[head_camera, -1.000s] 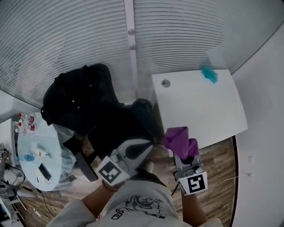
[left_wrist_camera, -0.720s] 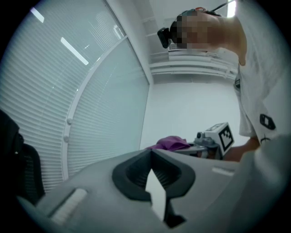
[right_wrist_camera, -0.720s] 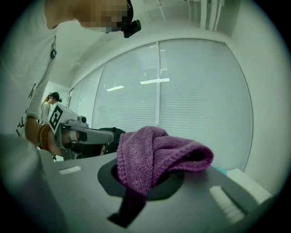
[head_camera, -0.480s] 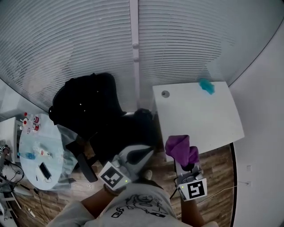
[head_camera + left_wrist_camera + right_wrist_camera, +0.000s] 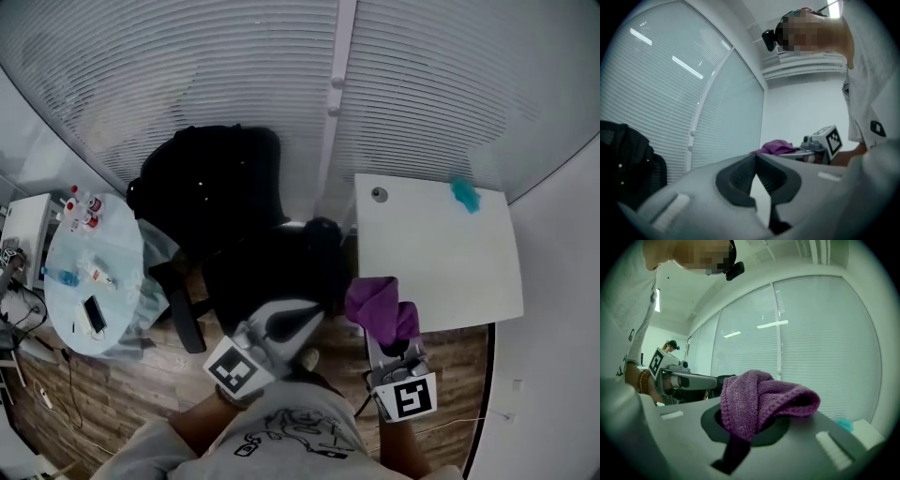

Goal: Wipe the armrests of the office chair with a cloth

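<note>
- Cloth (image 5: pixel 761 397), purple and knitted-looking, is bunched and pinched in the right gripper (image 5: pixel 749 425). The jaws are clamped on its lower fold and the rest mounds above them.
- In the head view the cloth (image 5: pixel 380 309) hangs over the near left corner of the white desk (image 5: pixel 441 272). The right gripper (image 5: pixel 396 342) sits low in the picture under it.
- Left gripper (image 5: pixel 755 159): we see the dark pads meeting at their tips with nothing between them, so it is closed and empty. In the head view the left gripper (image 5: pixel 314 314) points toward the seat of the office chair (image 5: pixel 267 272).
- Office chair: black, with dark fabric heaped over its backrest. The backrest is near the blinds (image 5: pixel 187 75). The seat's right edge lies just beside the desk's left edge, leaving only a narrow gap there.
- A dark bar on the chair's side toward the round table looks like an armrest (image 5: pixel 183 319). It is well apart from the cloth, with the seat and the left gripper between them. We cannot make out the armrest on the desk side.
- Round table (image 5: pixel 117 253): it carries small bottles and a phone, and its edge comes close to that armrest.
- Open room: a strip of wood floor (image 5: pixel 122 394) runs between the round table and us, and more floor (image 5: pixel 464 356) lies below the desk's near edge.
- A teal item (image 5: pixel 464 195) lies at the desk's far edge, well apart from the cloth.
</note>
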Demonstrator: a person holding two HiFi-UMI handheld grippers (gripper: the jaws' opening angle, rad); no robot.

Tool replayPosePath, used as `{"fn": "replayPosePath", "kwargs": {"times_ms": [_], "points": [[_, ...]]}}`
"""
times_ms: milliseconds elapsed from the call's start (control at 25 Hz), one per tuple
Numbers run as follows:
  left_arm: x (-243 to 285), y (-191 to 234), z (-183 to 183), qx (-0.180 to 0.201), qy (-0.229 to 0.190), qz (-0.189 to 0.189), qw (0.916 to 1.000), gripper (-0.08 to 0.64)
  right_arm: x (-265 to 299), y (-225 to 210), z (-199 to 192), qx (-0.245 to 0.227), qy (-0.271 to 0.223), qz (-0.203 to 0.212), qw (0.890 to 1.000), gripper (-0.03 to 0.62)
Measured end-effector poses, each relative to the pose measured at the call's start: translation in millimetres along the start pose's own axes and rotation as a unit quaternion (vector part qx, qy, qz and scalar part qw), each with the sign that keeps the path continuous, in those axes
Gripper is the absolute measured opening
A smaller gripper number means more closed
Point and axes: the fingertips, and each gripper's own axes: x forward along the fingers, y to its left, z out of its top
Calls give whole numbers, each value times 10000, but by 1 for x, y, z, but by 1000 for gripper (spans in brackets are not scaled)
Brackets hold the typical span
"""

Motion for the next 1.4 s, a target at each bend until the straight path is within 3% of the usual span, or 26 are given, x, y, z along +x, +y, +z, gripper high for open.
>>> {"fn": "replayPosePath", "kwargs": {"times_ms": [200, 520, 1080, 1400], "points": [[-39, 10, 3, -59, -29, 434, 9990, 0, 22, 38, 16, 49, -244, 398, 9989, 28], [-133, 43, 14, 53, -143, 1381, 9903, 0, 70, 138, 32, -69, -357, 1511, 9878, 29], [-383, 63, 33, 112, -277, 2958, 9548, 1, 119, 384, 64, -242, -535, 3142, 9475, 29], [-472, 64, 25, 81, -230, 3496, 9366, 2, 126, 471, 62, -283, -473, 3655, 9292, 28]]}}
